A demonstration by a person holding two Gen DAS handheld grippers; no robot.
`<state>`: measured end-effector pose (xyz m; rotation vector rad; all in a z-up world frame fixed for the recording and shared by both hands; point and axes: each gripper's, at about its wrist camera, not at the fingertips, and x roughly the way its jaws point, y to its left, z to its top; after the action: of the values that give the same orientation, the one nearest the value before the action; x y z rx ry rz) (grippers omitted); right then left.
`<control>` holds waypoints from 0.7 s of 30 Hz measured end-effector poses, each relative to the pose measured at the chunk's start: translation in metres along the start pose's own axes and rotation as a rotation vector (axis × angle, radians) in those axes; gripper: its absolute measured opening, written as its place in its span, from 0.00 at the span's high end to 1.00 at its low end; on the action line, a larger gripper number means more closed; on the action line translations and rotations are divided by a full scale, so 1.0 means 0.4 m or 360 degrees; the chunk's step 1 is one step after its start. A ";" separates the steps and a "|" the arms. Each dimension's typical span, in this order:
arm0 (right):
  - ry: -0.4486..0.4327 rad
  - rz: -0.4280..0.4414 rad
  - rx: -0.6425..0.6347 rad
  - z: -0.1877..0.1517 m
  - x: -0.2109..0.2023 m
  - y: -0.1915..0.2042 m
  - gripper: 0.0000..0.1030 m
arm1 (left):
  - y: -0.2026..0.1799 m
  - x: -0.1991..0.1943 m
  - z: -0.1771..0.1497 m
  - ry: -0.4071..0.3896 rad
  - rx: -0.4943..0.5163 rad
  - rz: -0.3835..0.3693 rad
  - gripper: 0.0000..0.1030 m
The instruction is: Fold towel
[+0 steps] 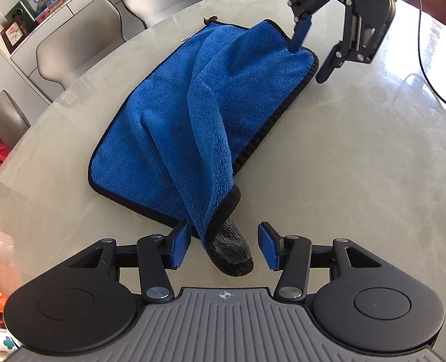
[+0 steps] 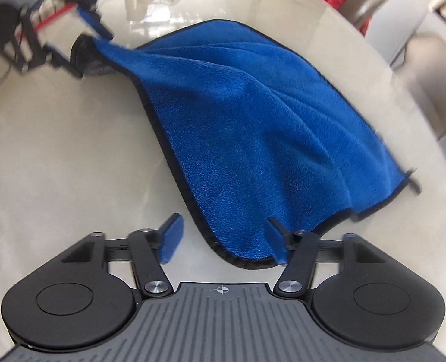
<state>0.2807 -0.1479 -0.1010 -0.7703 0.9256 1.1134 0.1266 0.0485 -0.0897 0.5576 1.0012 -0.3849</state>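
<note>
So from my seat I've got the fluffy blue microfibre towel with black stitched trim (image 1: 174, 120) lying rumpled on the glossy pale marble-look round table (image 1: 328, 181), a thick ridge of plush running down its middle. One corner is flipped over so the grey fuzzy underside shows (looks like a little sock).

My left gripper (image 1: 224, 246) has its blue-padded jaws spread about halfway, that grey corner sitting loose between them; the left pad brushes the cloth, the right one is clear of it.

My right gripper (image 2: 223, 241) is also partway spread over the opposite rounded corner. One pad rests against the pile, the other is off on bare table. No pinch.
</note>
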 end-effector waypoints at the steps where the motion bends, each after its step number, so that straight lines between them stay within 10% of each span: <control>1: -0.0003 0.0018 0.0041 -0.001 0.001 -0.009 0.54 | 0.000 0.000 0.000 0.0003 0.0000 -0.0003 0.49; 6: 0.0017 -0.0068 0.0103 -0.001 0.002 -0.031 0.93 | 0.005 0.013 -0.001 0.0032 -0.0027 0.0000 0.48; 12: 0.0064 -0.0137 0.0012 0.003 -0.032 -0.001 0.94 | 0.019 0.024 0.006 0.0028 -0.0096 -0.0010 0.49; 16: 0.0037 -0.0169 0.0029 -0.012 -0.111 0.005 0.94 | 0.026 0.033 0.016 0.0040 -0.0116 -0.0063 0.82; 21: 0.0045 -0.0203 0.0102 -0.036 -0.199 0.010 0.94 | 0.004 0.021 0.035 0.0027 -0.0034 -0.0115 0.88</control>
<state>0.2605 -0.1908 -0.0353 -0.7836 0.9189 0.9591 0.1412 0.0408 -0.0907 0.5074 1.0424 -0.4337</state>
